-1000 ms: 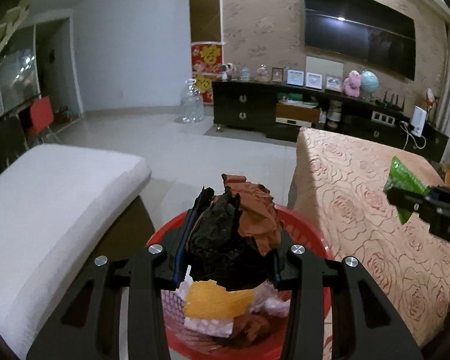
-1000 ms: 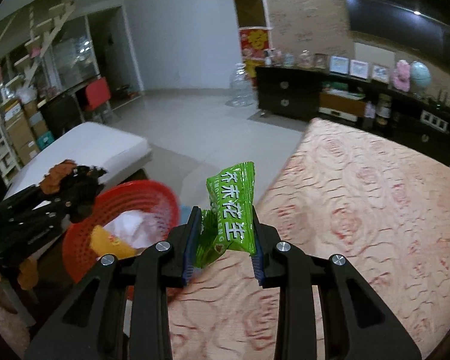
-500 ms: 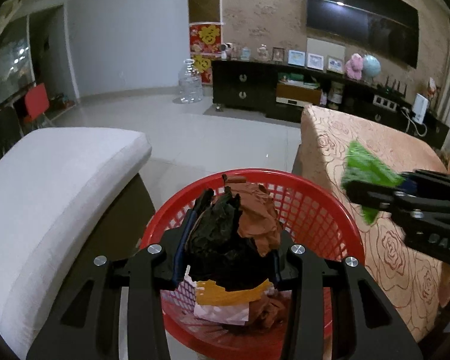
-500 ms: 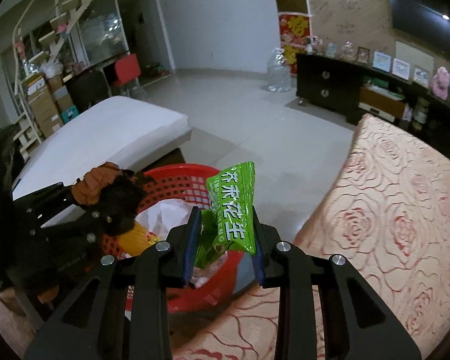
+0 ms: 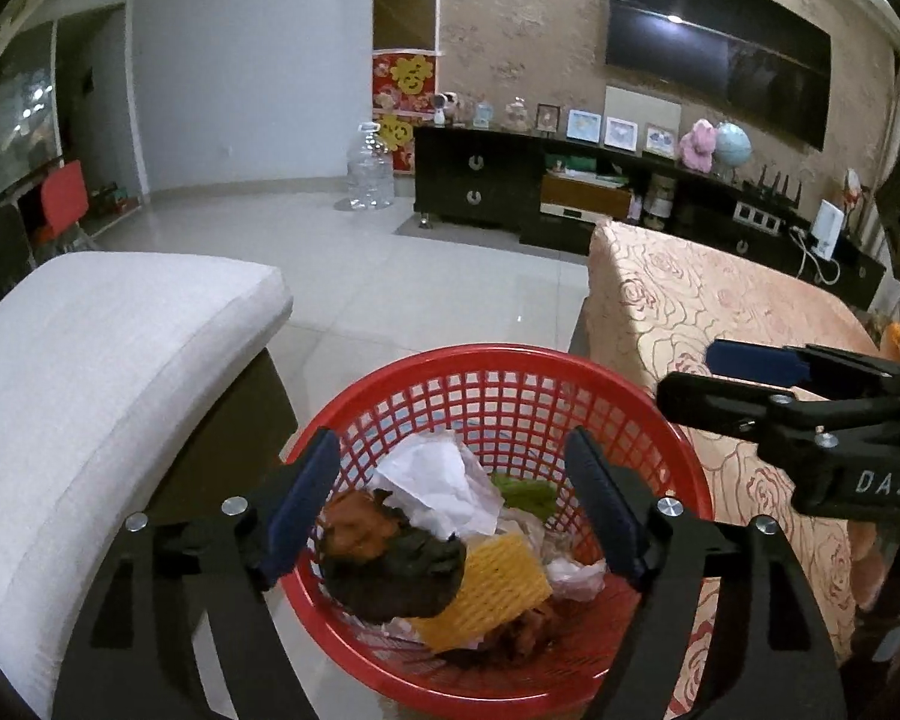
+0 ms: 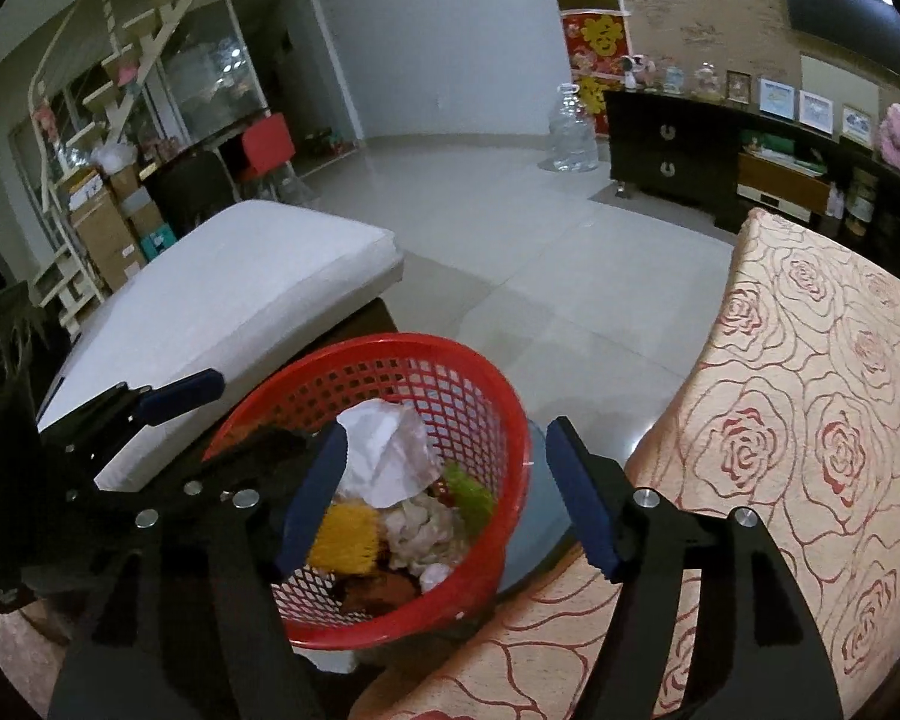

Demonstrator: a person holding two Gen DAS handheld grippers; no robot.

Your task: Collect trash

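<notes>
A red mesh basket (image 5: 510,360) (image 6: 390,345) stands on the floor and holds the trash. My left gripper (image 5: 453,504) hangs over it, its jaws opening with nothing between the pads. Below it lie a dark and brown crumpled wad (image 5: 390,564), a yellow foam net (image 5: 492,588), white crumpled paper (image 5: 438,486) and a green wrapper (image 5: 525,492). My right gripper (image 6: 447,498) is also above the basket, its jaws opening and empty. The green wrapper (image 6: 471,495) rests inside near the basket's right wall. In the left wrist view the right gripper (image 5: 690,377) reaches in from the right.
A white cushioned bench (image 5: 90,360) stands left of the basket. A table under a rose-patterned cloth (image 5: 720,312) (image 6: 810,420) is on the right. Tiled floor runs back to a dark TV cabinet (image 5: 480,192) and a water jug (image 5: 369,174).
Both grippers opened. The dark and brown wad fell from the left gripper into the basket, and the green wrapper fell in from the right gripper, which had moved left over the basket.
</notes>
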